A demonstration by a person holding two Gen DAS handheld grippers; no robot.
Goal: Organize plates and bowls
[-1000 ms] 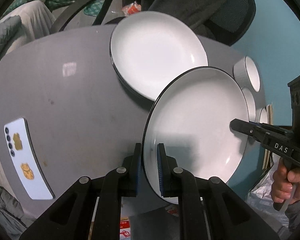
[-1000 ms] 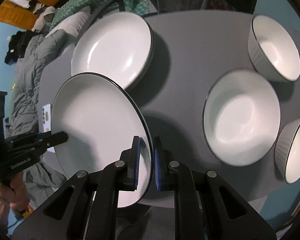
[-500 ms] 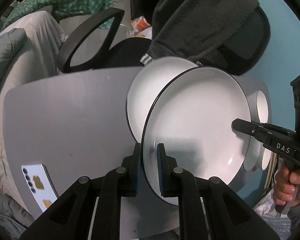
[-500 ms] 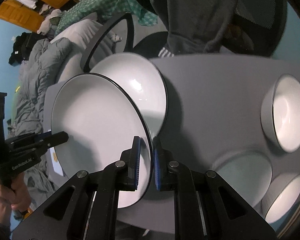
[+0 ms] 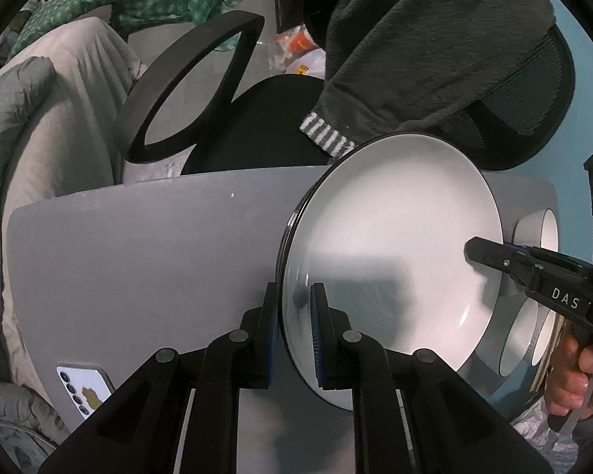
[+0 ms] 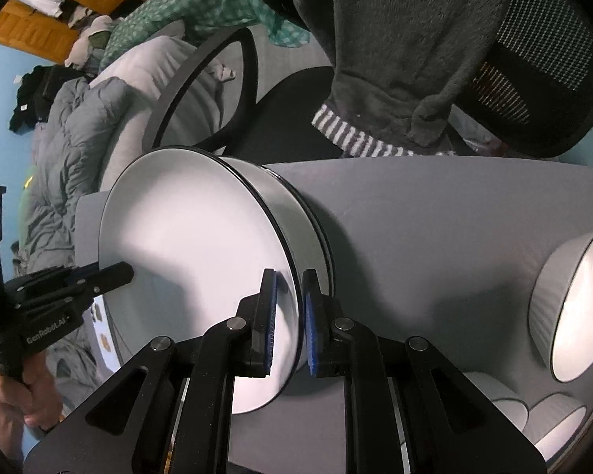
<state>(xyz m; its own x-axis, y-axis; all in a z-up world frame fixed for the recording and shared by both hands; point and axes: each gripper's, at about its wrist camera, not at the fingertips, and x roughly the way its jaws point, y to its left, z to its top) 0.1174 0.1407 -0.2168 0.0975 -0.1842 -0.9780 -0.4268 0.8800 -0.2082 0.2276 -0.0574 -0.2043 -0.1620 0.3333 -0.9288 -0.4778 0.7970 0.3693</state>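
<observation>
Two claws shared one white plate [image 5: 391, 245], black-rimmed. My left claw [image 5: 294, 318] pinched its near-left rim; my right claw [image 6: 286, 318] pinched the opposite rim, both closed on it. I held the plate directly over a stack of matching plates [image 6: 312, 233] on the grey tabletop [image 5: 158, 245], rims nearly aligned, a narrow gap apparently remaining. Neither hand was nearer; the stack lay straight below. White bowls [image 6: 573, 308] stood well apart to my right. I judged the next move a level descent.
</observation>
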